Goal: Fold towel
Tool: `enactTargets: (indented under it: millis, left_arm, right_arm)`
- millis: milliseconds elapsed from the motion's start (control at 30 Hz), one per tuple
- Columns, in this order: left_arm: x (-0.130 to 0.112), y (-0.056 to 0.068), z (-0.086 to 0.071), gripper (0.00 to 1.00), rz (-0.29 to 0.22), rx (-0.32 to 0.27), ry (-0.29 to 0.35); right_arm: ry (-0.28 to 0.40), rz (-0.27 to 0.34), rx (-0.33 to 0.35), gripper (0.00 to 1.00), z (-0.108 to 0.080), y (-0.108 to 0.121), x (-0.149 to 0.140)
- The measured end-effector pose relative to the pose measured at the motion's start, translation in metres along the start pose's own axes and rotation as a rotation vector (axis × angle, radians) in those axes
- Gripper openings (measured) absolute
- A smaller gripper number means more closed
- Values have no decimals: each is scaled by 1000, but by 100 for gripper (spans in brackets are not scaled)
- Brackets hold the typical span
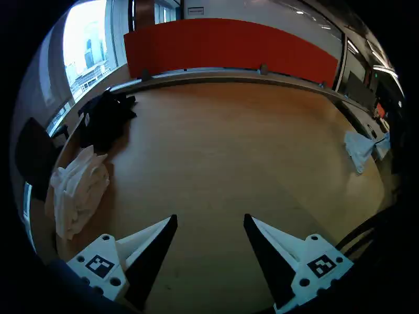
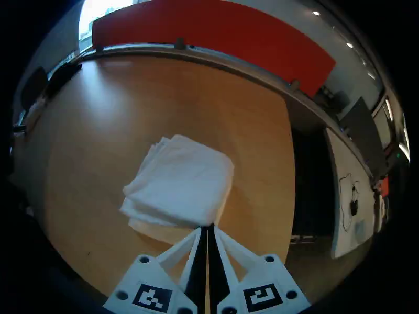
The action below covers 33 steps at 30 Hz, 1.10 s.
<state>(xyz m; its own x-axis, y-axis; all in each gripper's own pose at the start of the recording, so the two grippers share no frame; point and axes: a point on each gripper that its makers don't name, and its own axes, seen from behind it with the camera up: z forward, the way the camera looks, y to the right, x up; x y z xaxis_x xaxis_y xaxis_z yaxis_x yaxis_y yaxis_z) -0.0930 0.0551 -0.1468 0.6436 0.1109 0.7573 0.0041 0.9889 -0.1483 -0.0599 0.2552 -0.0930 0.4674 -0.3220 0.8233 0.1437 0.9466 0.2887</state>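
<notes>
A white towel [image 2: 180,183], folded into a thick square, lies flat on the wooden table [image 2: 105,120] in the right gripper view. My right gripper [image 2: 208,227] is shut, its fingertips meeting at the towel's near corner and pinching its edge. In the left gripper view my left gripper [image 1: 210,220] hangs open over bare wood [image 1: 220,152] with nothing between its fingers. A crumpled heap of white towels [image 1: 78,191] sits to its left by the table edge. Another white cloth [image 1: 360,149] lies at the far right edge.
A black cloth bundle [image 1: 105,119] rests at the table's far left corner. A red partition [image 1: 230,44] runs along the far side. The table's right edge [image 2: 291,172] drops to dark floor, with a white desk [image 2: 351,199] beyond it.
</notes>
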Motion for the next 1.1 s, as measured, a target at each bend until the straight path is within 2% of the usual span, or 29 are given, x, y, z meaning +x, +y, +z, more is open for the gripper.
enactTargets:
  millis: [633,1100]
  left_arm:
    - [-1,-2,-2,94,7,7,-3]
    - [-1,0,-3,94,12,9,-2]
  right_arm:
    - [-101,84,-28,4,20,8,-42]
    - [-143,117,-35,4,33,4,-58]
